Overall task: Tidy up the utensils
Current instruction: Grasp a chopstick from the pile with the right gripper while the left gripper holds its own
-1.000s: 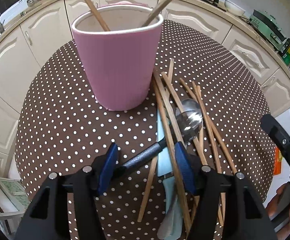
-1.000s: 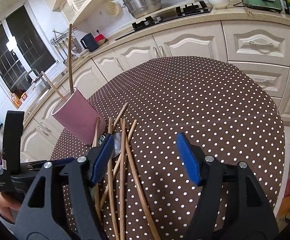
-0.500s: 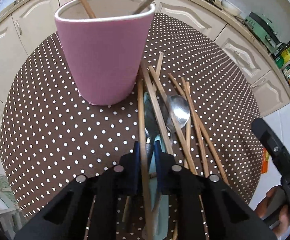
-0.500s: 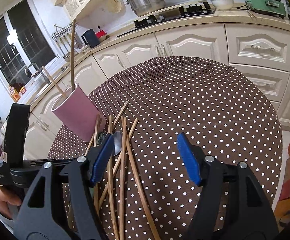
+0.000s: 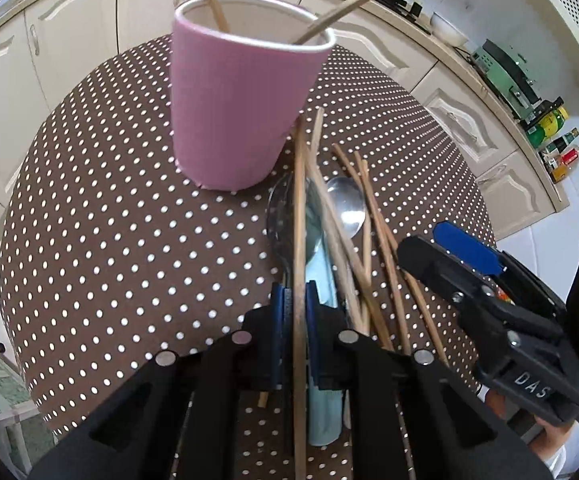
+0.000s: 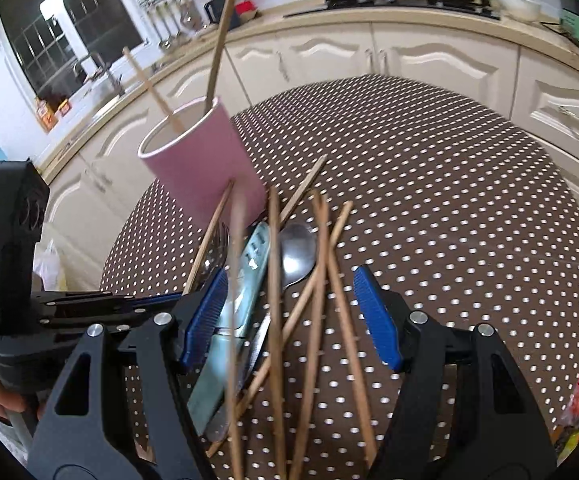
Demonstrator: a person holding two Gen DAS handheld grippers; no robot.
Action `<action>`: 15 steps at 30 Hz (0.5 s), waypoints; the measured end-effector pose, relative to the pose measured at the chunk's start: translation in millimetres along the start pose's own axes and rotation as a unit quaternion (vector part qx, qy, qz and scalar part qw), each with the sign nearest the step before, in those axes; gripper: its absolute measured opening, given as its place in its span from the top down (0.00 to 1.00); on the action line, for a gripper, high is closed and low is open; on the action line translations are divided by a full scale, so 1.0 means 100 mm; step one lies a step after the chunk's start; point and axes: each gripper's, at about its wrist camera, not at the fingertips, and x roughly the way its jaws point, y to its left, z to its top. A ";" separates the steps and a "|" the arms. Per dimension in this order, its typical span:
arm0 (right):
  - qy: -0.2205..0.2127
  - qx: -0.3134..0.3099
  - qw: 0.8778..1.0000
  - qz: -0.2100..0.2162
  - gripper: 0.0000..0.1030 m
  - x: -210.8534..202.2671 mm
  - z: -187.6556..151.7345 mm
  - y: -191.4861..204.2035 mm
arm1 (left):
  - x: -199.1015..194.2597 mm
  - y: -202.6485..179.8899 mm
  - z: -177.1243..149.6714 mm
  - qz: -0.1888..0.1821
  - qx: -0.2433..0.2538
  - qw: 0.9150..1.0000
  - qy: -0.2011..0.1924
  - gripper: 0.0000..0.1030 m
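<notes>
The left hand-held gripper [image 5: 295, 312] is closed on one wooden chopstick [image 5: 299, 208], with its blue pads pressing the stick from both sides; the stick runs straight from between the pads toward the pink cup [image 5: 241, 96] and its far tip ends just beside the base of the cup. This held chopstick is thin, brown and smooth. The pink cup stands upright on the worktop [image 5: 109, 220], which is covered with a brown cloth with white dots, and two more wooden sticks lean inside the cup and pass over its white rim. Just beside the cup, on the side nearer to the grippers, lies a loose heap of utensils: several more wooden chopsticks [image 6: 321, 280] crossing each other, a shiny metal spoon [image 6: 297, 252] with its bowl toward the cup, and a pale blue utensil [image 6: 249, 272] that lies partly under the sticks; what kind of utensil it is I cannot tell. The right hand-held gripper [image 6: 289, 312] is open, its blue pads standing well apart above the same heap, and they do not press on anything. In the left wrist view this right gripper is seen at the side of the heap away from the cup.
</notes>
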 end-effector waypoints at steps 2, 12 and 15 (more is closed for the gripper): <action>0.010 -0.003 1.000 0.000 0.37 0.05 -0.01 0.04 | 0.03 0.08 -0.06 -0.008 -0.004 1.000 0.007 0.89; 0.054 -0.045 0.997 -0.019 0.61 0.23 0.04 0.24 | 0.02 0.27 -0.21 -0.022 -0.006 1.000 0.012 0.89; 0.062 -0.044 0.997 -0.020 0.66 0.26 0.08 0.22 | 0.04 0.25 -0.18 -0.014 -0.002 1.000 0.015 0.89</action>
